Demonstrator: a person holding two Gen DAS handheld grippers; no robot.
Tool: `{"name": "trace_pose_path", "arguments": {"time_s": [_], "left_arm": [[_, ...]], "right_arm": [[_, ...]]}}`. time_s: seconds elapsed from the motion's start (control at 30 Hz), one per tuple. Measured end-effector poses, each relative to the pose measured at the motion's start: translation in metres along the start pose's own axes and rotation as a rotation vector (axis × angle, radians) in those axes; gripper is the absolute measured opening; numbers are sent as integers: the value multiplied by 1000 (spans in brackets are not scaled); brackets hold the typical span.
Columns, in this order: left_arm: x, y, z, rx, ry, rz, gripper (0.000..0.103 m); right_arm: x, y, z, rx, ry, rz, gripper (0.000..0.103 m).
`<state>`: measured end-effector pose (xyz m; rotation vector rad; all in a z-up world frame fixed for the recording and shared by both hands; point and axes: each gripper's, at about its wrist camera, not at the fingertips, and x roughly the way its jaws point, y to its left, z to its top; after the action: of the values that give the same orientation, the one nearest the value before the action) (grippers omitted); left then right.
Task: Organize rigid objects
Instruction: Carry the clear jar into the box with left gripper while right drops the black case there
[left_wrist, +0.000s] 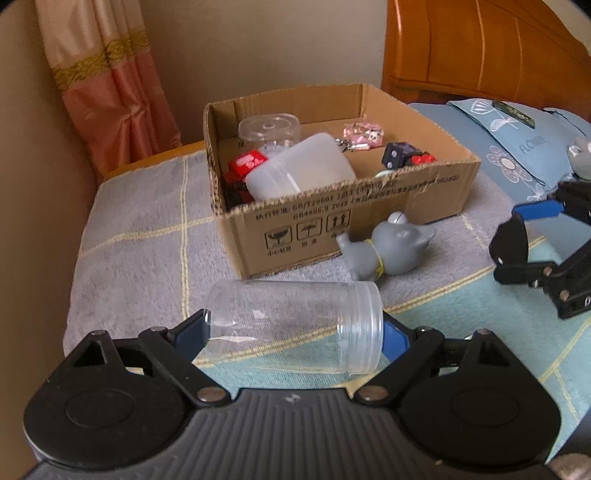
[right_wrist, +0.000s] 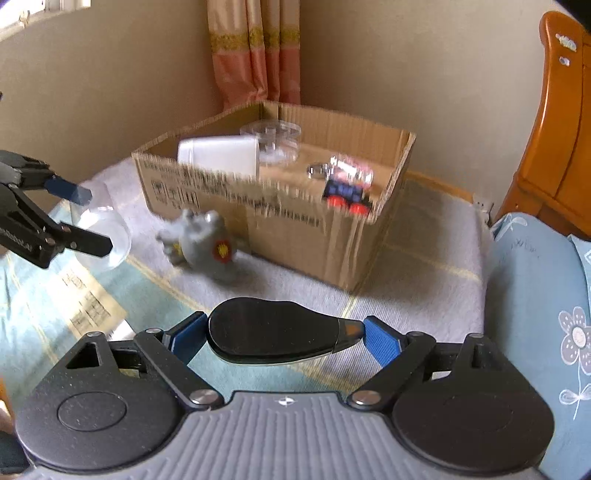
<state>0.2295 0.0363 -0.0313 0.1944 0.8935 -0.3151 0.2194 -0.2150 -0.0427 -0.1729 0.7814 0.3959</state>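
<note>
- Closest to the left wrist camera, the left gripper held a clear plastic jar sideways, its 2 fingers pinching the jar end to end, base at one pad and threaded mouth at the other.
- Closest to the right wrist camera, the right gripper pinched a black oval object lengthwise; I could not tell what it was.
- Both loads hung above the blanket-covered bed, short of the cardboard box.
- Inside the box lay a white container on its side, a clear tub, red blocks, a dark cube and a pink keychain.
- On the bed, a grey toy figure lay tipped over just beside the box's front wall.
- Judged from this, the step in hand was carrying both held items to the box.
- Next would call for lifting each over the rim, finding a free spot toward the right side, then letting go; the grey toy remained to collect.
</note>
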Motion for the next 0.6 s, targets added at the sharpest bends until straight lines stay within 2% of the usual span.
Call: {"name": "trace_pose_path", "arguments": {"time_s": [0.3,0.6], "left_arm": [[-22,6,48,57,-47,-36,91],[-13,6,118,85,-96,-24,91]], "right_arm": [[-19,-11,49,-7,-96,-12,93],[13,-21,104,19,-98,-46,93]]}}
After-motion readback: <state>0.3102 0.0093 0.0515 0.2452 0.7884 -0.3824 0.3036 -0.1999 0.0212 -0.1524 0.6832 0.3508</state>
